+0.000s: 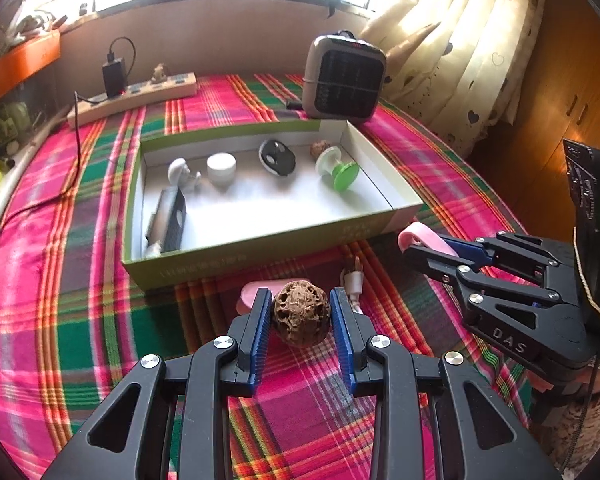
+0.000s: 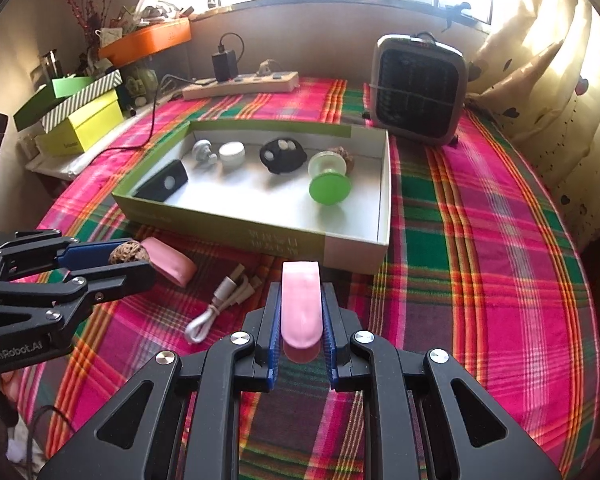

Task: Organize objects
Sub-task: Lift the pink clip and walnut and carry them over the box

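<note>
- It is a room in a home: a plaid tablecloth [image 2: 480,220] covers the table.
- Behind the tablecloth hang heart-printed curtains [image 2: 560,92] by a window.
- A small heater [image 2: 418,88] stands on it.

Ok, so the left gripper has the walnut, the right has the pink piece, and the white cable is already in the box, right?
Not quite. The white cable lies on the plaid cloth in front of the box, as the right wrist view shows. The left gripper does hold the walnut and the right gripper the pink piece.
</note>
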`<state>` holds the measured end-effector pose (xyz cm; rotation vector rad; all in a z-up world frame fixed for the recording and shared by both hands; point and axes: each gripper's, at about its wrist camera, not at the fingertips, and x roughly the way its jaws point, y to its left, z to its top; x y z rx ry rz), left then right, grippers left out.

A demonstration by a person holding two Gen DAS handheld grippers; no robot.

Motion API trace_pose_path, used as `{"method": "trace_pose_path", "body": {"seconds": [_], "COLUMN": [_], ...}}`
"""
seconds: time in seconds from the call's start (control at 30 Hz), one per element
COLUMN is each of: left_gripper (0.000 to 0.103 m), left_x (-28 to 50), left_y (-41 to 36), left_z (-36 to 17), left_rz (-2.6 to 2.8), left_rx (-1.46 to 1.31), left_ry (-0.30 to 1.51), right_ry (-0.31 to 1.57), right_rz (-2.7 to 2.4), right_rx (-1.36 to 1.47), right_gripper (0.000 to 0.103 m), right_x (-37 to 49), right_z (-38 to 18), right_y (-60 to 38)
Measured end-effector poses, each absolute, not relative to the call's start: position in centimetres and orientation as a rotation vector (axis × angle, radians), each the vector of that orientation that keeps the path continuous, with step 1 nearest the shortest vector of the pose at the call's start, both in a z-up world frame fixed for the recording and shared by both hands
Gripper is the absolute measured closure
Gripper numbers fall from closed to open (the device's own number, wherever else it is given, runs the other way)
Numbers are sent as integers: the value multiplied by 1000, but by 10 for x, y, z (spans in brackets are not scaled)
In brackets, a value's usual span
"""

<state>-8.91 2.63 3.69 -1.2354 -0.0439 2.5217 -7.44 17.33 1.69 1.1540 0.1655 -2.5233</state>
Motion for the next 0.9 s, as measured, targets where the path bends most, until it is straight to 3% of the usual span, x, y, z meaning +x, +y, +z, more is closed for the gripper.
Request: {"method": "trace_pose_path", "body": {"seconds": [0.43, 0.9], "left_gripper": [75, 75], "left_x": [-124, -173], "left_y": [4, 0], "left_z": [54, 46], "left_rz": [2581, 2578], "left_rx": [-1208, -1252], "left_ry": [-92, -80], "right_ry": [194, 190], "right_rz": [-2506, -2452], "right_rx": [1082, 1128], "right_gripper": [84, 84], "right_x": [-95, -139], "right_z": [43, 34], "right_y": [155, 136]}}
